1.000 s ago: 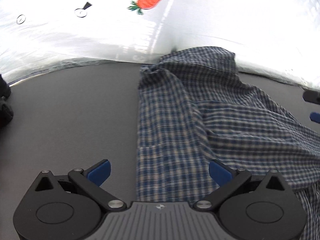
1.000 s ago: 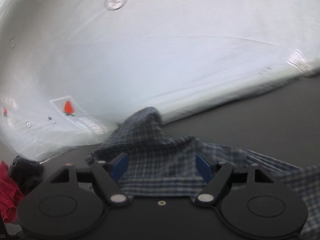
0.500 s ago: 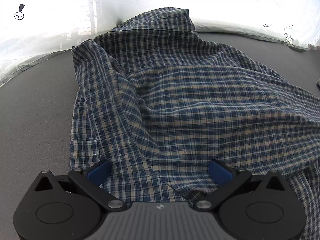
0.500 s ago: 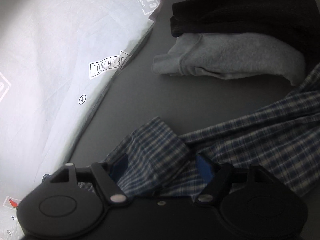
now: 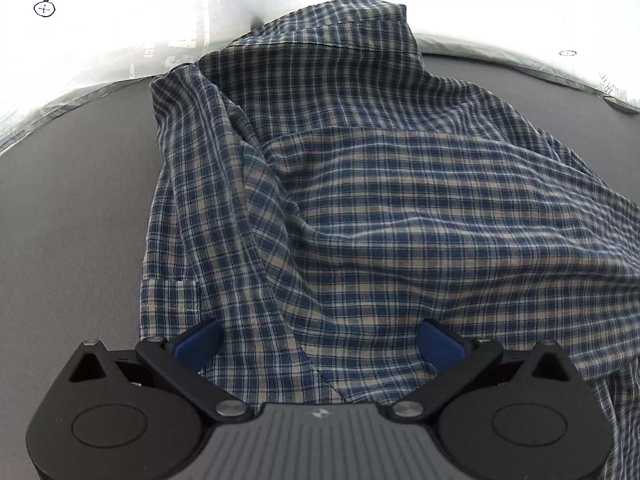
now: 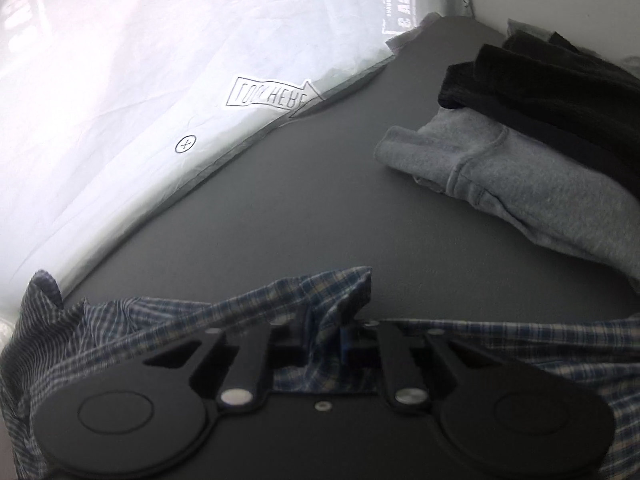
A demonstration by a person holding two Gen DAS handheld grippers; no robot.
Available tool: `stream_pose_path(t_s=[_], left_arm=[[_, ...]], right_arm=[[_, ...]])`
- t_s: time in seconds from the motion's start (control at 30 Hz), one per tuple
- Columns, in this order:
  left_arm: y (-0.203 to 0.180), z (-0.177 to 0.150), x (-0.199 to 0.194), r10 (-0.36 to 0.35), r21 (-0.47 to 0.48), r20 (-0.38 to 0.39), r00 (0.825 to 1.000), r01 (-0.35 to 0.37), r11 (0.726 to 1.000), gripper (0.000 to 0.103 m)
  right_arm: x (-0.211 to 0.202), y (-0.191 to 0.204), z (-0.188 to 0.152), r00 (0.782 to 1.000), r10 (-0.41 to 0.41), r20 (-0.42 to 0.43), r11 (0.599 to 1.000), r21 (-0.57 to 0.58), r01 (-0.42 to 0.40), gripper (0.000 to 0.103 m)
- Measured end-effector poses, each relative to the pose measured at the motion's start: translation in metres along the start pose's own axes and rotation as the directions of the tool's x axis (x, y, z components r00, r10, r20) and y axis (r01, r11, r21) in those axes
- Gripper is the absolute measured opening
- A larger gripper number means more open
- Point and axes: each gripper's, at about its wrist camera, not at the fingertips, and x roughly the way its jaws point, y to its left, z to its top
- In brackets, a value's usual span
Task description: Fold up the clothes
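Since a moment ago, our right gripper [image 6: 326,334] has just closed, pinching the plaid shirt [image 5: 400,200] edge; our left gripper [image 5: 320,342] hovers spread wide over it.

A blue-and-beige checked shirt [image 5: 400,208] lies rumpled (collar toward the top of the frame) across the dark table, filling centre and right.

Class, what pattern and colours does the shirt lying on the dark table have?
The shirt is a small check of navy blue and beige, clearest in the left wrist view.
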Motion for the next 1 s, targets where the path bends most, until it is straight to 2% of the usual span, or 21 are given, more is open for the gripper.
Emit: stream_pose_path(t_s=[0.1, 0.17, 0.2, 0.27, 0.3, 0.33, 0.4, 0.47, 0.5, 0.57, 0.6, 0.63, 0.73, 0.8, 0.83, 0.87, 0.9, 0.97, 1.0], left_arm=[[0.001, 0.000, 0.001, -0.004, -0.010, 0.020, 1.000, 0.004, 1.000, 0.103], [0.005, 0.000, 0.000, -0.030, -0.018, 0.015, 0.999, 0.030, 0.999, 0.103], [0.013, -0.001, -0.007, -0.063, -0.068, 0.009, 0.998, 0.063, 0.996, 0.102], [0.030, -0.003, -0.021, -0.134, -0.174, 0.001, 0.991, 0.132, 0.976, 0.102], [0.041, -0.008, -0.034, -0.163, -0.225, 0.034, 0.986, 0.166, 0.960, 0.102], [0.051, -0.013, -0.049, -0.189, -0.274, 0.070, 0.979, 0.201, 0.940, 0.102], [0.072, -0.031, -0.085, -0.193, -0.317, 0.157, 0.968, 0.235, 0.919, 0.103], [0.089, -0.052, -0.118, -0.162, -0.331, 0.223, 0.961, 0.231, 0.915, 0.103], [0.097, -0.065, -0.136, -0.141, -0.336, 0.255, 0.957, 0.224, 0.915, 0.103], [0.110, -0.093, -0.163, -0.091, -0.346, 0.294, 0.951, 0.195, 0.918, 0.103], [0.117, -0.109, -0.175, -0.067, -0.349, 0.309, 0.949, 0.179, 0.920, 0.103], [0.121, -0.122, -0.184, -0.045, -0.350, 0.323, 0.945, 0.164, 0.922, 0.103], [0.135, -0.170, -0.204, 0.010, -0.373, 0.332, 0.943, 0.121, 0.920, 0.103], [0.143, -0.198, -0.208, 0.022, -0.402, 0.309, 0.951, 0.110, 0.909, 0.103], [0.146, -0.210, -0.206, 0.013, -0.416, 0.295, 0.955, 0.116, 0.902, 0.103], [0.149, -0.221, -0.205, 0.003, -0.431, 0.281, 0.960, 0.123, 0.894, 0.103], [0.154, -0.233, -0.205, -0.004, -0.446, 0.267, 0.964, 0.128, 0.886, 0.103], [0.158, -0.252, -0.204, -0.008, -0.466, 0.240, 0.971, 0.123, 0.876, 0.103], [0.158, -0.259, -0.203, -0.012, -0.464, 0.233, 0.972, 0.122, 0.878, 0.103]], right_arm=[[-0.023, 0.014, 0.009, 0.998, 0.033, 0.044, 0.996, -0.089, -0.029, 0.007], [-0.040, 0.028, 0.019, 0.992, 0.084, 0.098, 0.988, -0.137, -0.070, 0.006], [-0.050, 0.035, 0.025, 0.986, 0.111, 0.125, 0.983, -0.161, -0.090, 0.005], [-0.072, 0.052, 0.037, 0.960, 0.220, 0.174, 0.963, -0.194, -0.186, 0.005], [-0.089, 0.066, 0.043, 0.938, 0.290, 0.191, 0.940, -0.239, -0.242, 0.005], [-0.107, 0.082, 0.050, 0.910, 0.362, 0.203, 0.909, -0.291, -0.297, 0.005], [-0.147, 0.114, 0.059, 0.842, 0.494, 0.216, 0.827, -0.415, -0.378, 0.004], [-0.189, 0.141, 0.060, 0.759, 0.622, 0.189, 0.721, -0.517, -0.462, 0.003], [-0.211, 0.152, 0.056, 0.706, 0.690, 0.158, 0.655, -0.552, -0.516, 0.003], [-0.247, 0.170, 0.038, 0.621, 0.779, 0.084, 0.533, -0.609, -0.587, 0.003], [-0.263, 0.178, 0.023, 0.591, 0.806, 0.035, 0.476, -0.632, -0.612, 0.002], [-0.273, 0.184, 0.008, 0.572, 0.820, -0.012, 0.431, -0.646, -0.630, 0.002], [-0.296, 0.194, -0.054, 0.529, 0.822, -0.211, 0.285, -0.652, -0.703, 0.002], [-0.307, 0.196, -0.103, 0.533, 0.778, -0.333, 0.196, -0.677, -0.709, 0.002], [-0.310, 0.194, -0.124, 0.539, 0.750, -0.383, 0.167, -0.678, -0.715, 0.002], [-0.311, 0.192, -0.145, 0.544, 0.720, -0.430, 0.143, -0.676, -0.723, 0.002], [-0.309, 0.185, -0.168, 0.539, 0.689, -0.484, 0.129, -0.651, -0.749, 0.002], [-0.304, 0.174, -0.199, 0.523, 0.643, -0.559, 0.133, -0.591, -0.796, 0.002], [-0.302, 0.169, -0.213, 0.528, 0.621, -0.580, 0.145, -0.577, -0.804, 0.002]])
